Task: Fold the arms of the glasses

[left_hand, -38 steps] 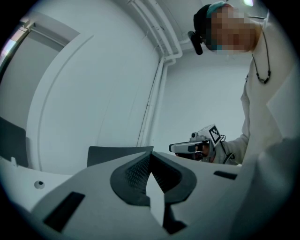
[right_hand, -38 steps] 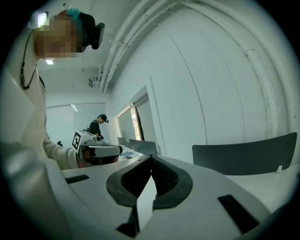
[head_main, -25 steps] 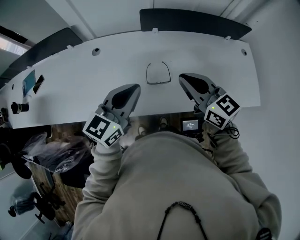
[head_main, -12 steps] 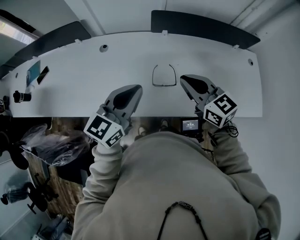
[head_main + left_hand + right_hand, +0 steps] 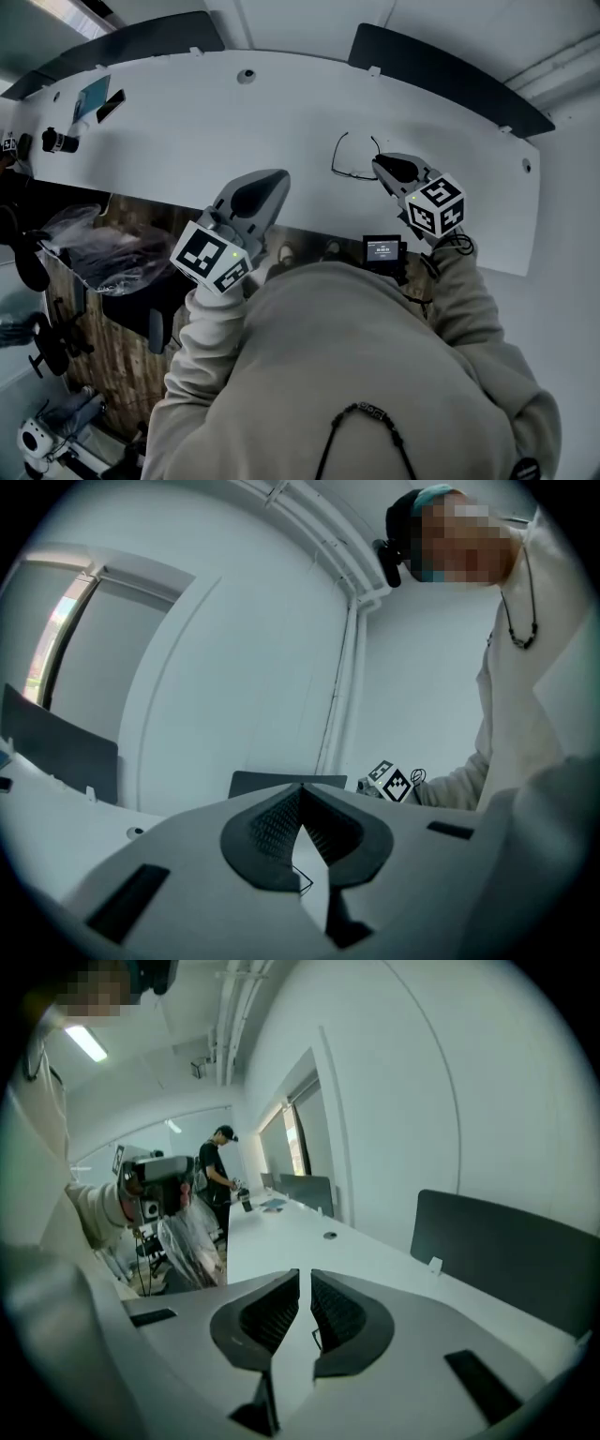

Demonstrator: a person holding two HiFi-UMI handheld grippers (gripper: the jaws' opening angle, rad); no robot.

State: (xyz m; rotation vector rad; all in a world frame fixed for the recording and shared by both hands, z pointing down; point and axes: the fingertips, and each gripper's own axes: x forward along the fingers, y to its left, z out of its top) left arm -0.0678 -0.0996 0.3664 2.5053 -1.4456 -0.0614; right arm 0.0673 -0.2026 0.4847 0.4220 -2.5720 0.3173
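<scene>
Thin-wire glasses (image 5: 352,173) lie on the white table (image 5: 281,122) with both arms spread, pointing away from me. My right gripper (image 5: 379,161) points down at the table with its tip right beside the glasses' right arm; whether it touches I cannot tell. In the right gripper view a narrow slit stays between the right gripper's (image 5: 305,1274) pads, which hold nothing, and a bit of the glasses (image 5: 318,1338) shows through it. My left gripper (image 5: 275,176) hovers near the table's front edge, left of the glasses. Its tips (image 5: 300,789) meet, empty, with the glasses (image 5: 302,878) showing below.
A phone (image 5: 120,103), a teal card (image 5: 94,94) and a small dark object (image 5: 61,142) lie at the table's far left. Dark divider panels (image 5: 441,56) line the back edge. A small screen device (image 5: 382,251) sits at the front edge. Another person (image 5: 217,1171) stands far off.
My right gripper has dropped and moved in, so its tip now sits beside the glasses' right arm. The left gripper has shifted a little. The head view has swung, tilting the table.
</scene>
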